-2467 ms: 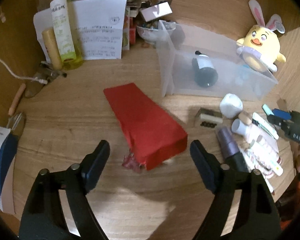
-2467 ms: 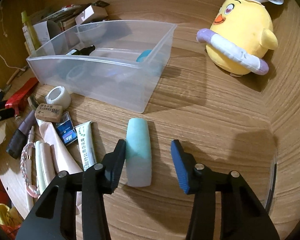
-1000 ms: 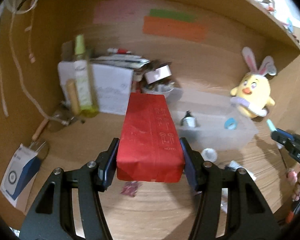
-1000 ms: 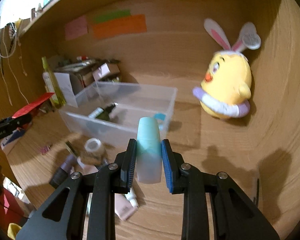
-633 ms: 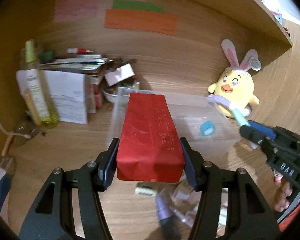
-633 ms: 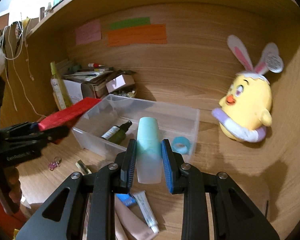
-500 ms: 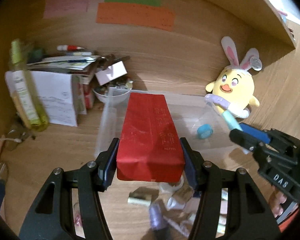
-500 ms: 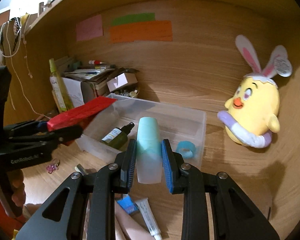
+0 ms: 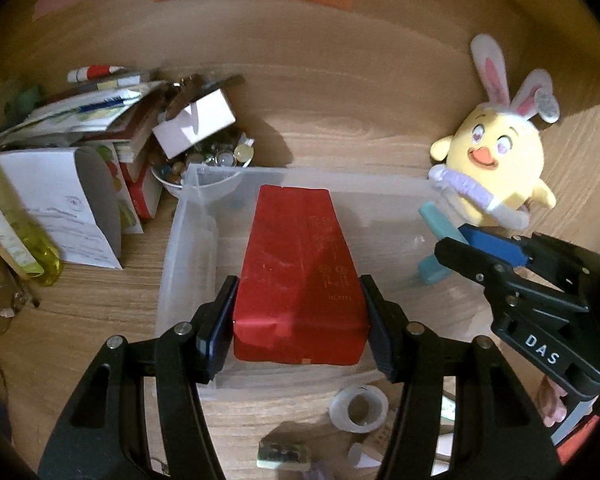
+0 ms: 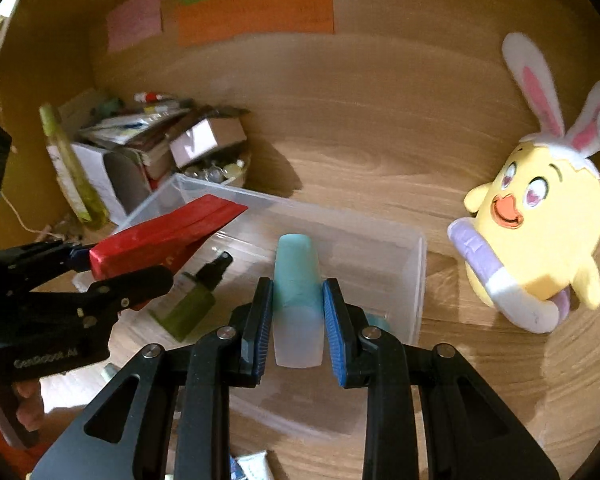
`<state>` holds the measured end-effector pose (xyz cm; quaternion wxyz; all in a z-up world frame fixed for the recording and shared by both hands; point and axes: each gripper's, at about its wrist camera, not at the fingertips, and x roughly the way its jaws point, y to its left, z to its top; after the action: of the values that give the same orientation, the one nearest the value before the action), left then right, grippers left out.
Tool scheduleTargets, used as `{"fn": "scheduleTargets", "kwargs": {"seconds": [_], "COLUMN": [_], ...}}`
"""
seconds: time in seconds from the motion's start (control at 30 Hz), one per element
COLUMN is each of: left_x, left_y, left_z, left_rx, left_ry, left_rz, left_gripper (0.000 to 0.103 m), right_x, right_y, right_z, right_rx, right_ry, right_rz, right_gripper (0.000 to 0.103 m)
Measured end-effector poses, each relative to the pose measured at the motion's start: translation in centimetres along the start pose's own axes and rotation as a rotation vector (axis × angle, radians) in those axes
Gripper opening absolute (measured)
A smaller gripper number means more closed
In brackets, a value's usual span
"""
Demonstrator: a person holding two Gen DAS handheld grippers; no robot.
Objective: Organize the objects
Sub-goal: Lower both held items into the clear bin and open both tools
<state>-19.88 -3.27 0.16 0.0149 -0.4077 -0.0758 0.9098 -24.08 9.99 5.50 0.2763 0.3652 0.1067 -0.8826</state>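
My left gripper (image 9: 300, 328) is shut on a red flat packet (image 9: 298, 276), held above the clear plastic bin (image 9: 180, 240). From the right wrist view the same red packet (image 10: 168, 236) hangs over the bin's left half. My right gripper (image 10: 298, 320) is shut on a teal and white tube (image 10: 298, 300), above the clear bin (image 10: 418, 276). In the left wrist view that teal tube (image 9: 436, 240) and the right gripper (image 9: 472, 248) hover at the bin's right end. A green spray bottle (image 10: 188, 300) lies inside the bin.
A yellow chick plush (image 10: 540, 240) with rabbit ears sits right of the bin. Papers, boxes and a bowl of beads (image 9: 204, 160) crowd the back left, beside a yellow-green bottle (image 10: 72, 176). A tape roll (image 9: 358, 406), an eraser (image 9: 284, 454) and tubes lie in front of the bin.
Both grippers have carried their loads from beside the bin to above it: the red packet moved right and forward, the teal tube forward over the bin. Both grips stayed as they were.
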Motion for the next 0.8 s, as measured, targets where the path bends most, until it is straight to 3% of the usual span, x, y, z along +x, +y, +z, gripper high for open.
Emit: {"fn": "scheduleTargets", "kwargs": {"seconds": [0.43, 0.8], "left_x": [1.7, -1.8], "left_y": [0.3, 0.9], "left_z": [-0.2, -0.2], "left_rx": [0.029, 0.026], "left_ry": [0.047, -0.008], "left_rz": [-0.011, -0.025], "left_gripper": [0.058, 0.067], "right_x": [5.7, 5.2], "right_y": [0.6, 1.3], "right_z": [-0.4, -0.6], "right_rx": [-0.051, -0.075], "right_ry": [0.157, 0.168], "right_rz": [-0.005, -0.020], "right_gripper": [0.023, 0.025]}}
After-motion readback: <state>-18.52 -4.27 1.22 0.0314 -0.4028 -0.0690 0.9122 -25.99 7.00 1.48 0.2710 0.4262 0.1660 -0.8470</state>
